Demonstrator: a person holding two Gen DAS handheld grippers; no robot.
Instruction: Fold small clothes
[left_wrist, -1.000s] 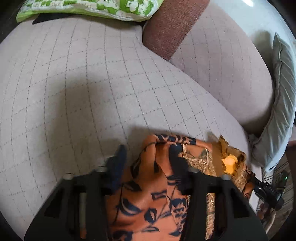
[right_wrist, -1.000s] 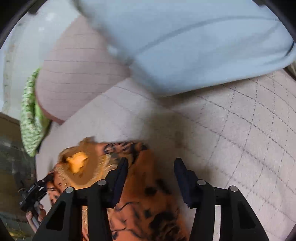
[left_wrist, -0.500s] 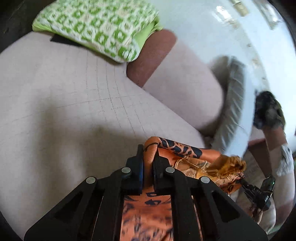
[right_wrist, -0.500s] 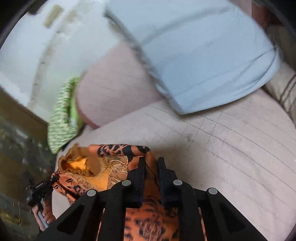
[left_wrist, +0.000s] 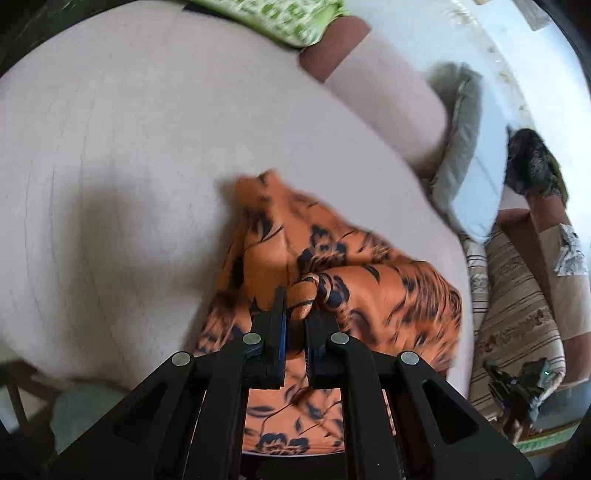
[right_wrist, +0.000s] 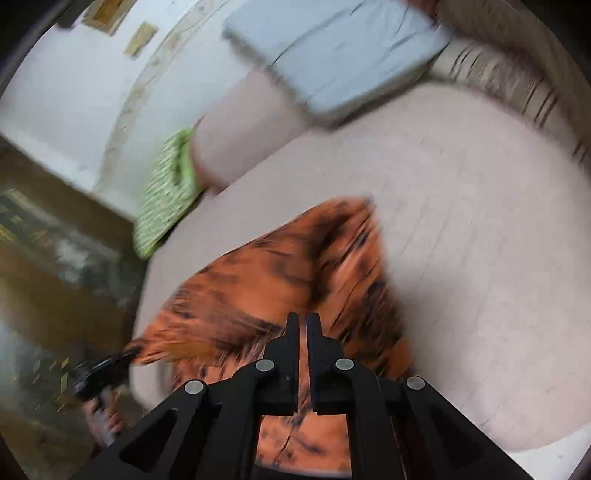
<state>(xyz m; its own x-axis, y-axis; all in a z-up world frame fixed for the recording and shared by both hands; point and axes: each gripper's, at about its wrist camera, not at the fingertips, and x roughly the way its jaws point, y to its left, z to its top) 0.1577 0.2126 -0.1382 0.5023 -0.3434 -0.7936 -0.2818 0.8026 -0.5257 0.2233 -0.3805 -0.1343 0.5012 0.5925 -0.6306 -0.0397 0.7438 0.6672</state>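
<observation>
An orange garment with a dark blue floral print (left_wrist: 332, 258) lies on the pinkish quilted couch seat (left_wrist: 129, 166). My left gripper (left_wrist: 295, 306) is shut on a bunched edge of the garment and holds it above the seat. My right gripper (right_wrist: 302, 325) is shut on another edge of the same garment (right_wrist: 288, 266), which hangs between both grippers and drapes forward onto the seat (right_wrist: 480, 240). The right wrist view is motion-blurred.
A green patterned cushion (left_wrist: 280, 18) and a brown bolster (left_wrist: 332, 48) sit at the back of the couch. A grey-blue pillow (right_wrist: 332, 55) lies against the backrest, also in the left wrist view (left_wrist: 469, 162). A striped cushion (left_wrist: 517, 314) is at the right. The other gripper shows at the couch edge (left_wrist: 524, 384).
Both grippers closed on the garment's edges, then lifted and pulled it back. The embroidered yellow front is now hidden and the plain printed side faces up.
</observation>
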